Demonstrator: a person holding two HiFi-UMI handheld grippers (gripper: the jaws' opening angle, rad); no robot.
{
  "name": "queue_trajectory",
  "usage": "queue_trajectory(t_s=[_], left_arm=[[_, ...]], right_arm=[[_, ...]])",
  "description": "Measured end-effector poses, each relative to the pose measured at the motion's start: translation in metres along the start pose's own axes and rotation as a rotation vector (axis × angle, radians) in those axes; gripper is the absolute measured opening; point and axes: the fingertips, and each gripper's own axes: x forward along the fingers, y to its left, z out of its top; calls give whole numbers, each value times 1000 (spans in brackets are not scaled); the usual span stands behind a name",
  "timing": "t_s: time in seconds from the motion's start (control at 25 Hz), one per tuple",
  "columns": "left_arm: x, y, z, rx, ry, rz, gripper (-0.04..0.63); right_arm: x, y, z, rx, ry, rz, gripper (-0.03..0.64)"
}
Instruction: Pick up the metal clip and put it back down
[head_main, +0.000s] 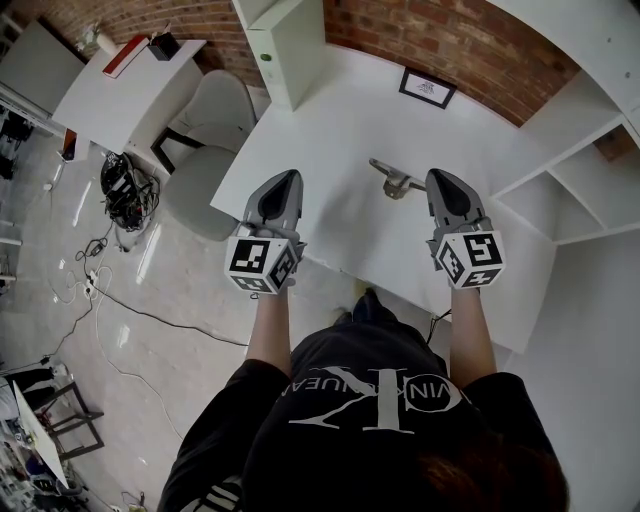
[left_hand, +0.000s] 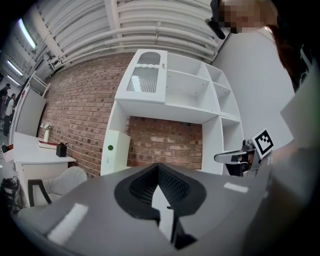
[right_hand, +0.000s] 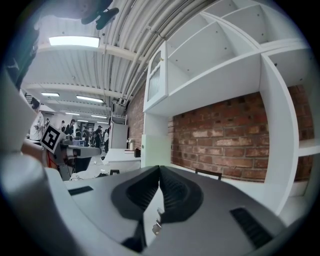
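Note:
The metal clip (head_main: 394, 180) lies on the white desk (head_main: 330, 130), a grey bent piece with a long arm pointing left. My right gripper (head_main: 437, 176) hovers just right of it, jaws shut with nothing between them, and apart from the clip. My left gripper (head_main: 293, 176) is held over the desk's front left part, well left of the clip, also shut and holding nothing. In the left gripper view the ribbed pads (left_hand: 170, 182) meet at the tip. In the right gripper view the pads (right_hand: 172, 187) meet too, and a small bit of metal (right_hand: 157, 224) shows in the gap below them.
A small framed picture (head_main: 428, 88) leans on the brick wall at the back of the desk. White shelving (head_main: 590, 170) rises on the right and a white cabinet (head_main: 285, 45) at the back left. A grey chair (head_main: 215, 140) and floor cables (head_main: 125, 190) are left of the desk.

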Motion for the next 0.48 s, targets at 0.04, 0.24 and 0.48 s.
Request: queue_trajectory(t_s=[0.04, 0.24, 0.48], left_arm=[[0, 1, 0, -2, -1, 2, 6], [-1, 2, 0, -13, -5, 10, 6], [1, 2, 0, -16, -7, 13, 6]], right_arm=[[0, -1, 1, -1, -4, -1, 14], [-3, -3, 7, 15, -27, -5, 14], [-5, -6, 14, 39, -57, 1, 14]])
